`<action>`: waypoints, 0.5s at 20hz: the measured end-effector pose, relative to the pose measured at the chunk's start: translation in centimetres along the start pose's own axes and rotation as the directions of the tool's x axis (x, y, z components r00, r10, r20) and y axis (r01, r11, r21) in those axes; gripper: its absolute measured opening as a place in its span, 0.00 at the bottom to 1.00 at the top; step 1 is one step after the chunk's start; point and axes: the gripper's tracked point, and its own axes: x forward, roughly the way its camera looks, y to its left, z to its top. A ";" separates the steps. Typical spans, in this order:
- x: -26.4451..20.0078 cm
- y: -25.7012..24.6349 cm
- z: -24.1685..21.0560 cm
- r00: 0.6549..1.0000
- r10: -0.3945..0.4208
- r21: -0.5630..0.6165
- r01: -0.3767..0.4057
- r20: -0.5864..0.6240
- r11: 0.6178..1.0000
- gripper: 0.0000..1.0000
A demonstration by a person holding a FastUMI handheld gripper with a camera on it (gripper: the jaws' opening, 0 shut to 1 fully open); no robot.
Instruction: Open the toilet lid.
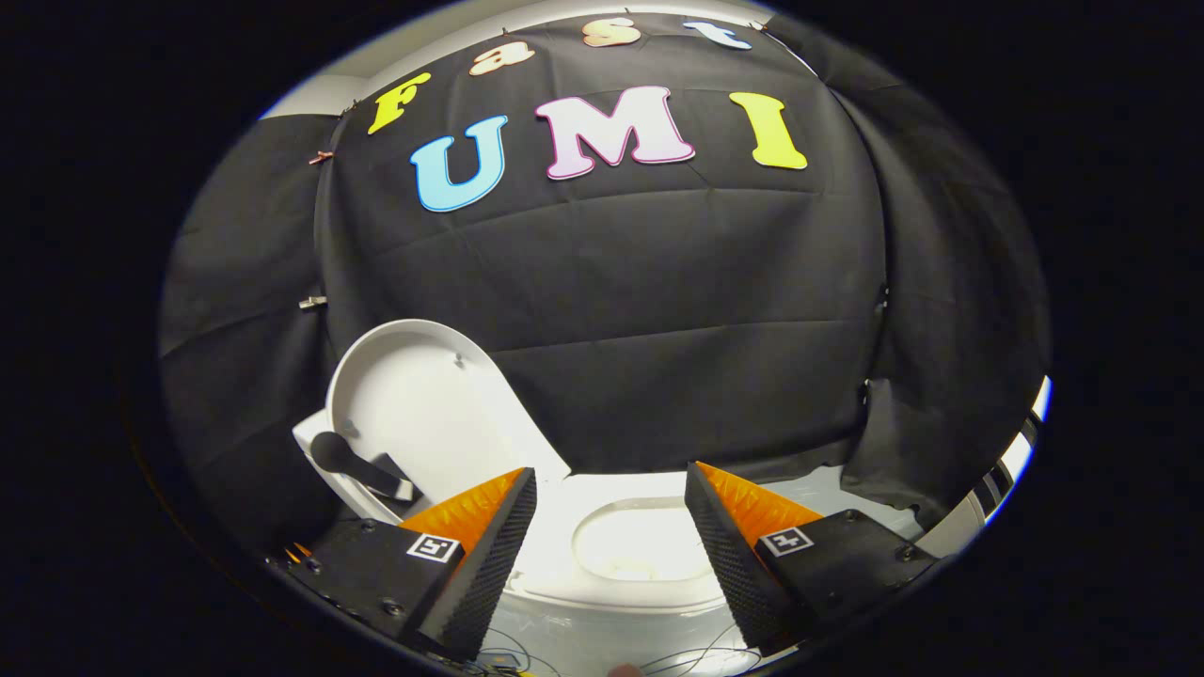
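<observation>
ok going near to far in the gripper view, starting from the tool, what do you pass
tool, open with nothing between its fingers → toilet bowl → raised lid with a black handle on it → black cloth wall

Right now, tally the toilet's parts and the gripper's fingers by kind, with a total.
Raised white toilet lid: 1
Open toilet bowl, between the fingers and beyond them: 1
Dark handle beside the lid: 1
Gripper fingers, spread apart, holding nothing: 2
Total: 5

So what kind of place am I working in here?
Likely a staged recording booth, not a real bathroom: a white toilet with its lid raised stands before a black cloth wall. The tool is open above the bowl.
</observation>
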 end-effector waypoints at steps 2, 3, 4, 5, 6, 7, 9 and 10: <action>0.1 -1.9 -1.2 1.000 -0.025 -0.013 0.025 -0.003 1.000 0.99; 0.1 -2.5 -1.5 1.000 -0.031 -0.008 0.031 -0.002 0.999 1.00; 0.1 -2.8 -1.6 1.000 -0.028 -0.003 0.028 0.000 1.000 1.00; 0.1 -3.2 -1.7 0.999 -0.035 -0.002 0.035 0.000 0.999 1.00; 0.2 -3.7 -1.8 0.999 -0.042 -0.007 0.042 0.000 0.999 1.00; 0.2 -4.0 -1.9 0.999 -0.046 -0.011 0.046 0.005 0.999 1.00; 0.0 -4.2 -1.7 0.999 -0.042 -0.008 0.043 0.012 0.999 1.00; -0.1 -4.5 -1.6 0.998 -0.052 -0.005 0.052 0.020 0.999 1.00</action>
